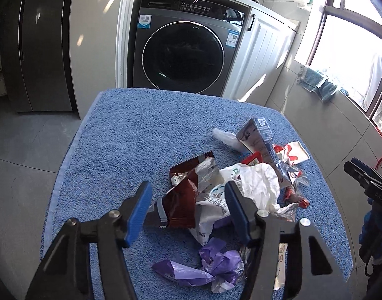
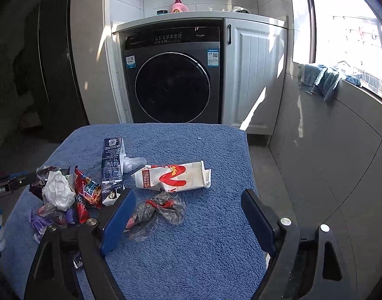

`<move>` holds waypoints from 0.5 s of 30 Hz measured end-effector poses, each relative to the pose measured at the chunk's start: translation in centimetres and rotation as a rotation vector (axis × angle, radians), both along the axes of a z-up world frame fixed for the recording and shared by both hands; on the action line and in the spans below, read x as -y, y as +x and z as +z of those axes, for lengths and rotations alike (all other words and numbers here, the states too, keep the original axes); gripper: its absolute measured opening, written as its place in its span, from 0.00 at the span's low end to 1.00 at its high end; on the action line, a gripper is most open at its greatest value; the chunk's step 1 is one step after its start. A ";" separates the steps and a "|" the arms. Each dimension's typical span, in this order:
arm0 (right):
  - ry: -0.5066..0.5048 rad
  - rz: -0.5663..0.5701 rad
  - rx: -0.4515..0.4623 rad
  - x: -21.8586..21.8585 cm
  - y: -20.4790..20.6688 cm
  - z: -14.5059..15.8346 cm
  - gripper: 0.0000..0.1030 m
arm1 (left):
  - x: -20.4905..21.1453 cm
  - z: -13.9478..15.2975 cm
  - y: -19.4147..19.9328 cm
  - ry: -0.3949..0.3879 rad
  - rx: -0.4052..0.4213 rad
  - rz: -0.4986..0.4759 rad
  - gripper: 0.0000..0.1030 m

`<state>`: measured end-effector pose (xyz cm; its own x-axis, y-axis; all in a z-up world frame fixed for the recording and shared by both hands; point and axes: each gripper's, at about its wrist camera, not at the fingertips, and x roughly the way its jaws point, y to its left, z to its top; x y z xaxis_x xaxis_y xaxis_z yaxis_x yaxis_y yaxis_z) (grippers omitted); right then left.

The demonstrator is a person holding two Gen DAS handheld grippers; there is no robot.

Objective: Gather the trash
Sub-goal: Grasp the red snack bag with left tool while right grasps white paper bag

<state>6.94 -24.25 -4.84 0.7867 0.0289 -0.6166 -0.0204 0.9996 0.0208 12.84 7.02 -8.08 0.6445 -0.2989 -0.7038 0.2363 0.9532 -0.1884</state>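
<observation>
Tabletop (image 2: 203, 250): draped in blue terry, with a washing machine (image 2: 172, 87) behind it.

Left claw (image 1: 188, 205): spread wide, grasping nothing, hovering over the trash heap with a brown foil wrapper (image 1: 181, 207) between its fingers.

Heap, left half of the tabletop: crumpled white paper (image 2: 57, 190), red snack wrappers (image 2: 87, 192), purple plastic (image 1: 216, 260), dark blue carton (image 2: 112, 165) leaning upright.

Centre: flattened white-and-red carton (image 2: 173, 176) lying on its side (apart from the heap); in front of it, crumpled clear plastic (image 2: 163, 207).

Right claw (image 2: 188, 222): released, empty, the clear plastic beside its left finger.
</observation>
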 end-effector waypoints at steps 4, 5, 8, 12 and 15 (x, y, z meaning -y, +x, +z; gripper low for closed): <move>0.023 0.028 -0.038 0.1 2.6 -1.1 0.83 | 0.2 -1.2 0.8 0.038 -0.022 -0.030 0.57; 0.030 0.033 -0.046 0.1 3.3 -1.5 0.83 | 0.2 -1.5 1.1 0.038 -0.031 -0.036 0.57; 0.057 0.037 -0.076 0.6 5.3 -2.6 0.83 | 0.1 -2.4 1.8 0.056 -0.051 -0.038 0.55; 0.067 0.036 -0.107 1.0 7.1 -3.6 0.83 | -1.0 -3.3 3.1 0.052 -0.078 -0.012 0.53; 0.050 0.051 -0.118 0.9 8.3 -4.0 0.83 | -1.7 -3.8 3.8 0.027 -0.095 -0.006 0.40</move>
